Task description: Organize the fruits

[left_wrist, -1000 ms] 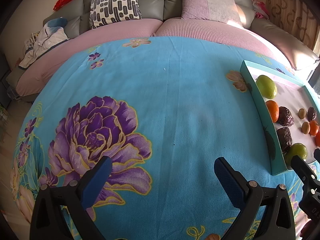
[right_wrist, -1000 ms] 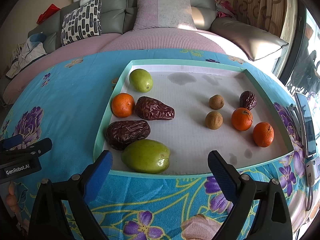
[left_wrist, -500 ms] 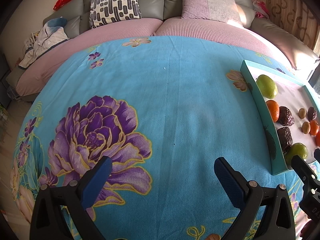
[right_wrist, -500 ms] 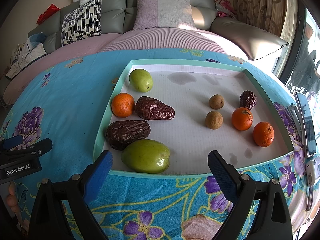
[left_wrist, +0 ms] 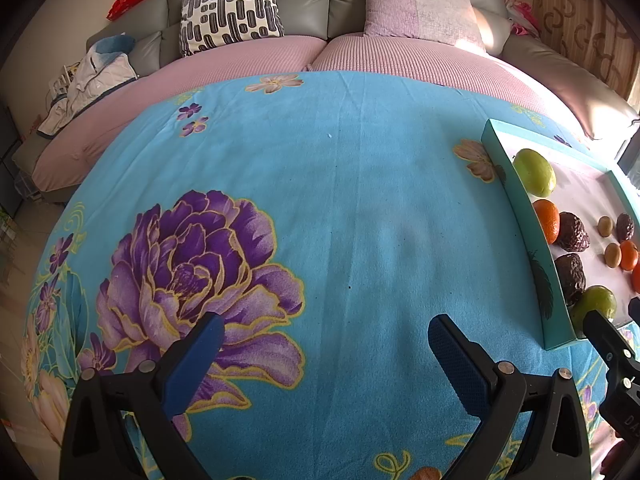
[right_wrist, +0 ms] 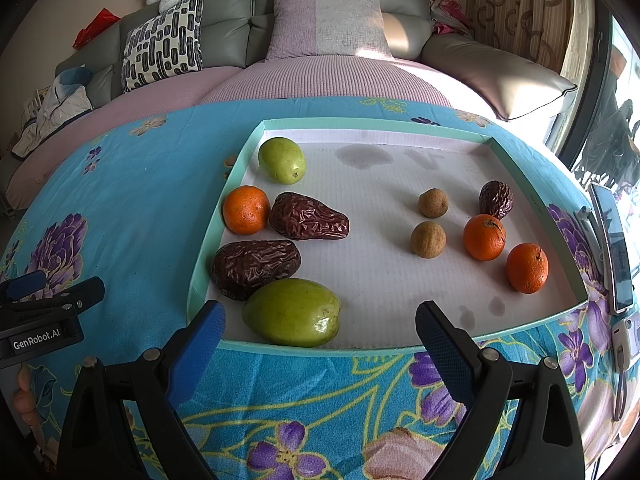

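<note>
Inside the teal tray (right_wrist: 536, 196), resting on the flowered blue cloth (left_wrist: 360, 184) over the table, my fruits sit in loose groups: a big green fruit (right_wrist: 292, 312) against the near rim, touching a wrinkled brown date (right_wrist: 256, 266), with a second date (right_wrist: 308, 216) and an orange (right_wrist: 245, 210) just behind. On the far right lie two more oranges (right_wrist: 484, 237), two small tan fruits (right_wrist: 428, 240) and a small dark date (right_wrist: 496, 199). My right tool (right_wrist: 320, 344) hangs wide and empty at the near rim, in front of the green fruit. My left tool (left_wrist: 324, 354) is equally wide, holding nothing, above bare cloth well apart from the tray.

My worry is the green fruit: smooth and rounded, it could squirt from the pads or roll. Reaching in low, I might catch the rim and shift the tray. The touching date could get dragged along.
</note>
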